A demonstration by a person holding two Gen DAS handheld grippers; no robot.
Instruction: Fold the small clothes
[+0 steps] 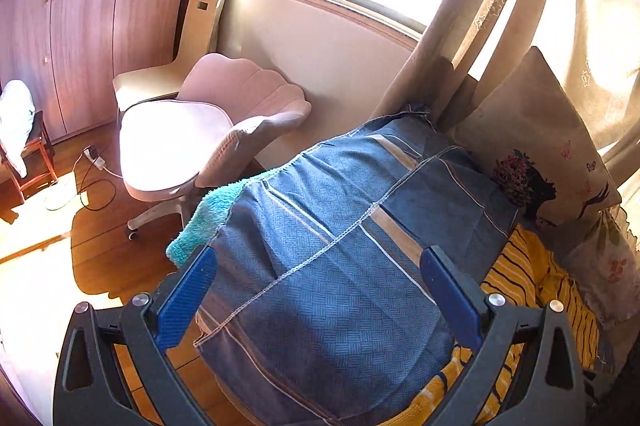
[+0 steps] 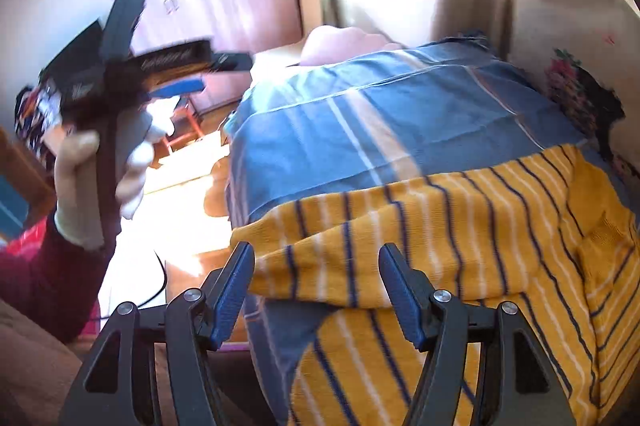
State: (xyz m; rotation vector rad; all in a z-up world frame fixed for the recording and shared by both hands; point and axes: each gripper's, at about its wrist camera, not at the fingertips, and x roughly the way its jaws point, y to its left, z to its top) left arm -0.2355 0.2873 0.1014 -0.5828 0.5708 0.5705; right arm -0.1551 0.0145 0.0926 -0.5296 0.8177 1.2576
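Observation:
A yellow knitted garment with dark blue and white stripes (image 2: 460,226) lies on a bed covered by a blue checked blanket (image 2: 360,122). In the left wrist view only its edge (image 1: 516,274) shows at lower right. My right gripper (image 2: 316,258) is open and empty, its fingers just above the garment's near folded edge. My left gripper (image 1: 320,266) is open and empty, raised above the blanket. It also shows in the right wrist view (image 2: 176,74), held up in a gloved hand left of the bed, away from the garment.
A printed cushion (image 1: 532,146) leans against the curtain at the bed's far right. A teal towel (image 1: 204,222) hangs off the bed's left edge. A pink swivel chair (image 1: 192,138) stands on the wood floor beside it, with cables (image 1: 92,166) and a wardrobe (image 1: 80,22) behind.

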